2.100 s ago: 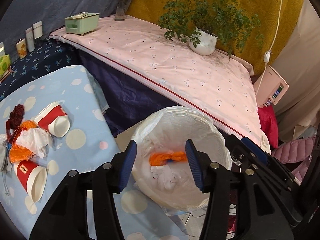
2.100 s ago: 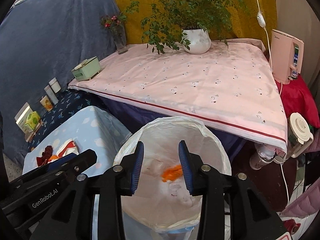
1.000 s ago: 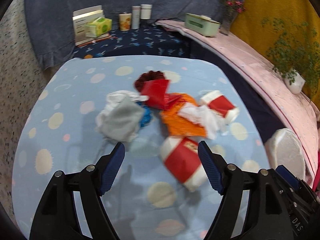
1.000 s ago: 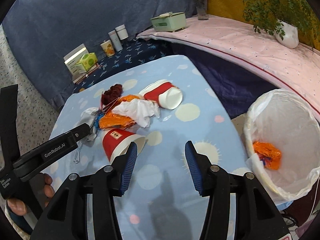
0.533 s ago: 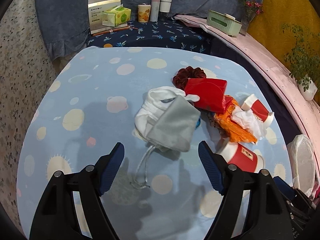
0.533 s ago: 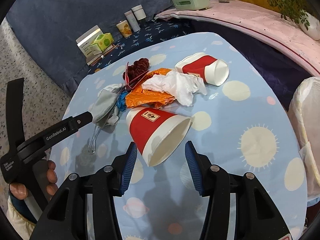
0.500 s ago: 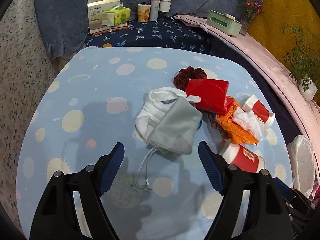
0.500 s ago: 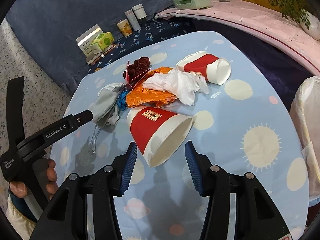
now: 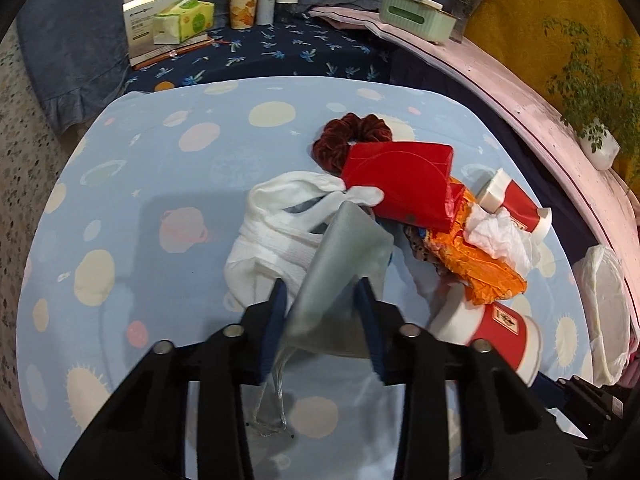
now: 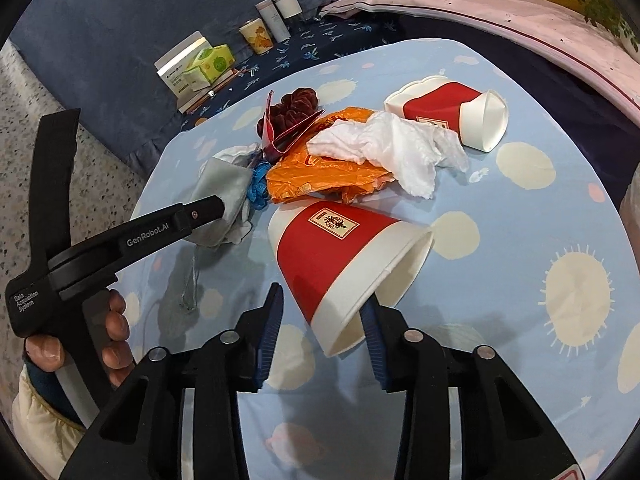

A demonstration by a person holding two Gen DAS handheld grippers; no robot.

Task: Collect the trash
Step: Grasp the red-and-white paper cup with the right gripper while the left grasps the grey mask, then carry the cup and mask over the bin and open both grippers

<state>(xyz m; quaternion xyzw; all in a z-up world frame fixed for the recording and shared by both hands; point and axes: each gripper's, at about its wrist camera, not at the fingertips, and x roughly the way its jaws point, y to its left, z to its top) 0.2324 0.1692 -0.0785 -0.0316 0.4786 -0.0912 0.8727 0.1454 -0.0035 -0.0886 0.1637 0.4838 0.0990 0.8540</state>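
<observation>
A trash pile lies on the light-blue dotted table (image 9: 132, 200). My left gripper (image 9: 322, 320) has its blue fingers on either side of a grey face mask (image 9: 344, 272) that lies over white cloth (image 9: 268, 236). It also shows in the right wrist view (image 10: 224, 184). My right gripper (image 10: 322, 320) is open around the rim end of a tipped red-and-white paper cup (image 10: 344, 256). That cup lies at the right in the left wrist view (image 9: 496, 336). A white-lined trash bin (image 9: 604, 312) stands past the table's right edge.
The pile also holds an orange plastic bag (image 10: 320, 176), a white tissue (image 10: 392, 148), a second paper cup (image 10: 452, 112), a red box (image 9: 404, 184) and a dark red scrunchie (image 9: 352, 136). Tissue box and jars (image 9: 184, 20) stand on the dark shelf behind.
Both grippers moved from over the trash bin to the table and went down to the pile. The left fingers narrowed around the grey mask. The right gripper reached the near cup.
</observation>
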